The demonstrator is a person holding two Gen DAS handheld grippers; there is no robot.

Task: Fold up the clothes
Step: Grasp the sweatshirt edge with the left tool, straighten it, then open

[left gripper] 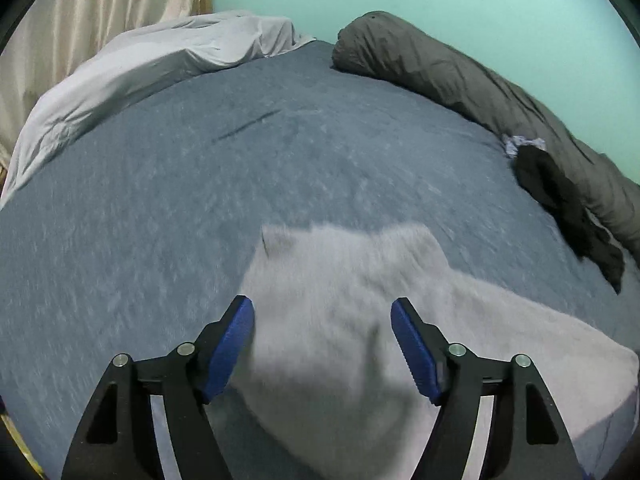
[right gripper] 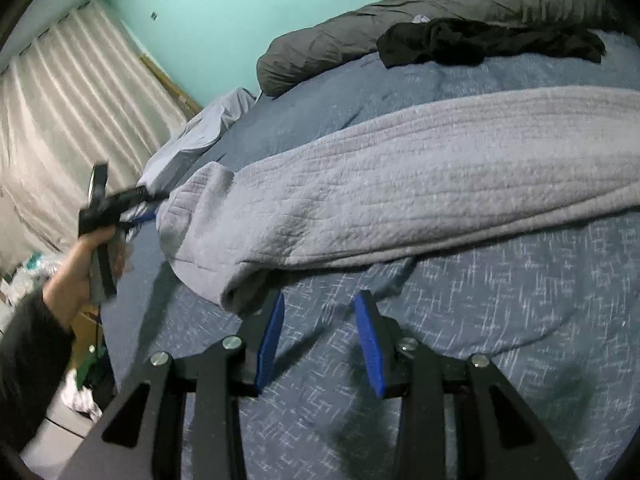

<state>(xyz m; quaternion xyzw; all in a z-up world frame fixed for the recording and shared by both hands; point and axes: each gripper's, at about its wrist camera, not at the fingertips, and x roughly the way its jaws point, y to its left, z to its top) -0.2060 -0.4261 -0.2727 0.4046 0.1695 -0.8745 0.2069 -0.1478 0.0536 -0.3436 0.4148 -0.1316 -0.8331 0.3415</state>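
While over blue bedsheet [left gripper: 160, 208]: L gripper [left gripper: 322, 312] & R gripper [right gripper: 319, 300] jaws spread, grey garment [right gripper: 400, 184] ungripped.

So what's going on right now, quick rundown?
Both grippers open, left gripper over the grey garment, right gripper at its near edge. Garment spread on the bed, unfolded. Black clothing well clear.
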